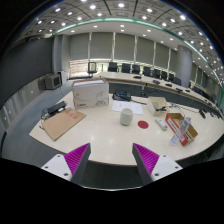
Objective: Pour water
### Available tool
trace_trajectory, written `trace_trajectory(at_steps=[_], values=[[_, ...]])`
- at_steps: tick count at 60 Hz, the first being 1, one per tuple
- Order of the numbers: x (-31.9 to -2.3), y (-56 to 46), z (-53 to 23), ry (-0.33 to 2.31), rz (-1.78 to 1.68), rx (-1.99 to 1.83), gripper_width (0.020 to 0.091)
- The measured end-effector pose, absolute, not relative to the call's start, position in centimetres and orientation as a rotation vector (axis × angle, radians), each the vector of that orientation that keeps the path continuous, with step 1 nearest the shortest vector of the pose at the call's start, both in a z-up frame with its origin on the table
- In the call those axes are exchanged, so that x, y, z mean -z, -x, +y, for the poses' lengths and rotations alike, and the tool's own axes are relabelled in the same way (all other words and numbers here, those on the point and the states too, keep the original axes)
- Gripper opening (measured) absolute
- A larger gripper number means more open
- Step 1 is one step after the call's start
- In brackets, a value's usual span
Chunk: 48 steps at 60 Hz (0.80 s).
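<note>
My gripper (112, 158) is held high above a pale table (105, 140), open, with nothing between its magenta pads (76, 156). Well beyond the fingers a small white cup (126, 116) stands near the middle of the table. To its right lies a small red disc (143, 125). Further right stand a few bottles and tall items in a cluster (180, 128); I cannot tell which of them holds water.
A white box-shaped machine (90, 95) stands at the back left. A brown board (62, 123) lies at the left of the table. Papers and a box (155, 103) sit at the back right. Desks with monitors (135, 70) fill the room behind.
</note>
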<state>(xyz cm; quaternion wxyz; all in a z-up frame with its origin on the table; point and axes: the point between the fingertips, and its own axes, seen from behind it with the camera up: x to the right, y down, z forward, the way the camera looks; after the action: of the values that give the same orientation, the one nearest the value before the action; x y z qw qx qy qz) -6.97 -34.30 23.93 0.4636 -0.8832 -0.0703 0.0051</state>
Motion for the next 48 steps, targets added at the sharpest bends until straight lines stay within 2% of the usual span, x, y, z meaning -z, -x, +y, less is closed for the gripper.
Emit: trace_trajectory(at_steps=[21, 35, 48], values=[[-21.5, -2.7, -32.7, 2.167, -0.104, 0.039, 0.0861], [-19.2, -15.9, -30.3, 2.106, 0.013, 0.127, 0.086], [-15.6, -28.1, -25.3, 2.048, 0.081, 0.16, 0.086]])
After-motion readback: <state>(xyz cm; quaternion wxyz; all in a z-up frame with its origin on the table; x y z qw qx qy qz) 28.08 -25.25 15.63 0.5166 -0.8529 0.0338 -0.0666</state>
